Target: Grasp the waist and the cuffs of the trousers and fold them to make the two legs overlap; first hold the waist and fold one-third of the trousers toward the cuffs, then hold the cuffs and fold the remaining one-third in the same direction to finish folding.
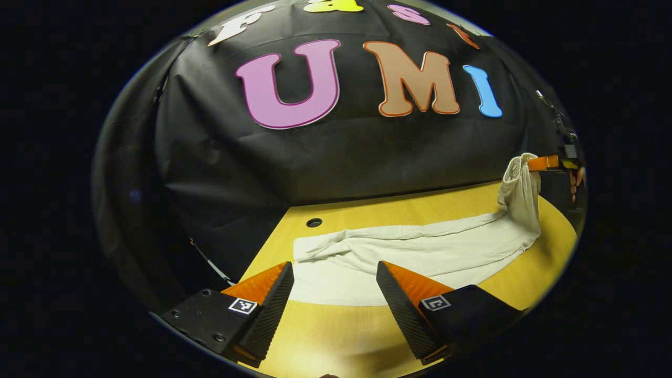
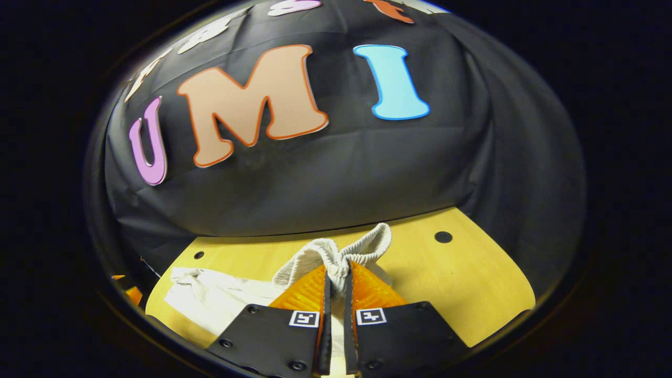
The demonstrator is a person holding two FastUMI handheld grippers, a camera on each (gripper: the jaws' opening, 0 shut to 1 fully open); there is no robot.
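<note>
**Yellow wooden surface with pale trousers spread across it**

The surface is yellow wood with a visible grain, and it runs up to the black cloth wall beyond the jaws. Round dark holes pierce it: one ahead of the left jaws and slightly to their left, another ahead and to the right of the right jaws, a smaller one far to their left. Cream trousers lie crumpled lengthwise just ahead of the left jaws, one end raised off the wood at the right.
</note>
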